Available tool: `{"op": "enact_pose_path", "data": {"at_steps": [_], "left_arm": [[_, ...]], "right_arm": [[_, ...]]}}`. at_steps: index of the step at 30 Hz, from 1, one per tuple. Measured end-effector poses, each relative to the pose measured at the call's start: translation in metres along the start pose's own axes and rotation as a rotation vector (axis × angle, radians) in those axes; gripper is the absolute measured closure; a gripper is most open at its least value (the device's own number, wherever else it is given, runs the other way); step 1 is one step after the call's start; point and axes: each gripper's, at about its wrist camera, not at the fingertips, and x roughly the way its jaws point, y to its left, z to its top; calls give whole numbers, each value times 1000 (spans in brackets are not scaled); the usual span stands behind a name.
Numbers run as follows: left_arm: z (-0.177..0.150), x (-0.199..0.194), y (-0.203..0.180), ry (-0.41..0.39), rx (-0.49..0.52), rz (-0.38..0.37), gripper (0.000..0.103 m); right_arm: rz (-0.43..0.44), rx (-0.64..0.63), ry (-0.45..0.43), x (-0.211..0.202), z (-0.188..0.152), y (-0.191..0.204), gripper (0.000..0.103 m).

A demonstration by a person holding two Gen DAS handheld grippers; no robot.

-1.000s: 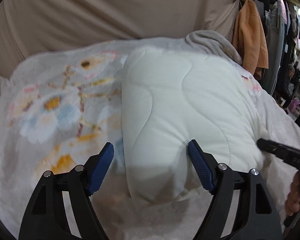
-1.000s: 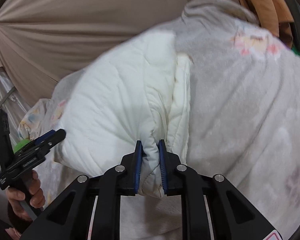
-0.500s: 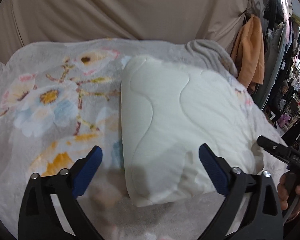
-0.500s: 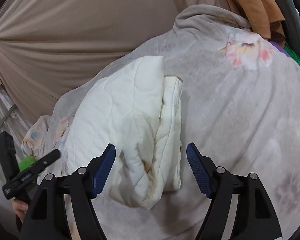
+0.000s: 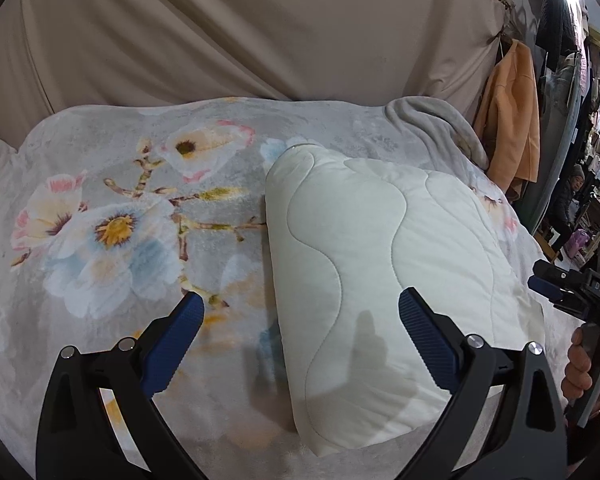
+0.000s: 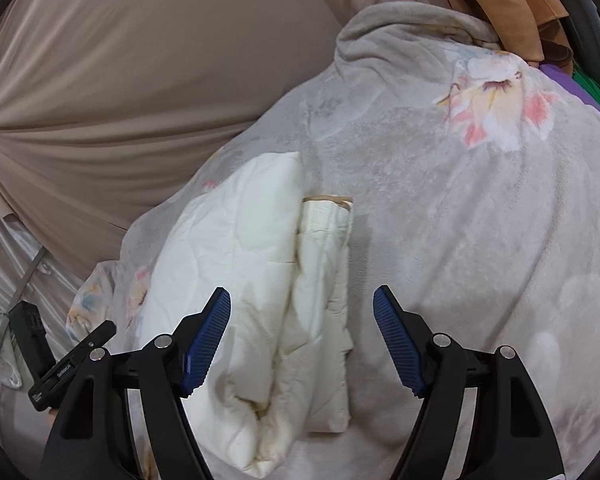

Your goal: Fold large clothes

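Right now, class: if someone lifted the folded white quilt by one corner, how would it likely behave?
The folded white quilt would probably sag and unfold: its layers lie loose and uneven along the open edge. It looks puffy, so likely light for its bulk. On the plush floral blanket, it would probably drag rather than slide.

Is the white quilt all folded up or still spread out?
Folded. The white quilt lies as a thick bundle on the flowery blanket, with stacked layers showing along its edge; both grippers are open and off it.

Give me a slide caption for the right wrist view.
Open right gripper above the folded white quilt lying on a floral blanket.
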Motion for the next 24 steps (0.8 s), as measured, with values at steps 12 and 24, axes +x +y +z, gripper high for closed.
{"op": "enact_pose_path", "data": {"at_steps": [12, 24], "left_arm": [[-6, 56, 14, 134, -91, -164, 5], [-11, 86, 22, 216, -170, -342, 5]], "right_arm": [[130, 29, 219, 70, 11, -12, 30], [229, 36, 314, 87, -1, -10, 30]]}}
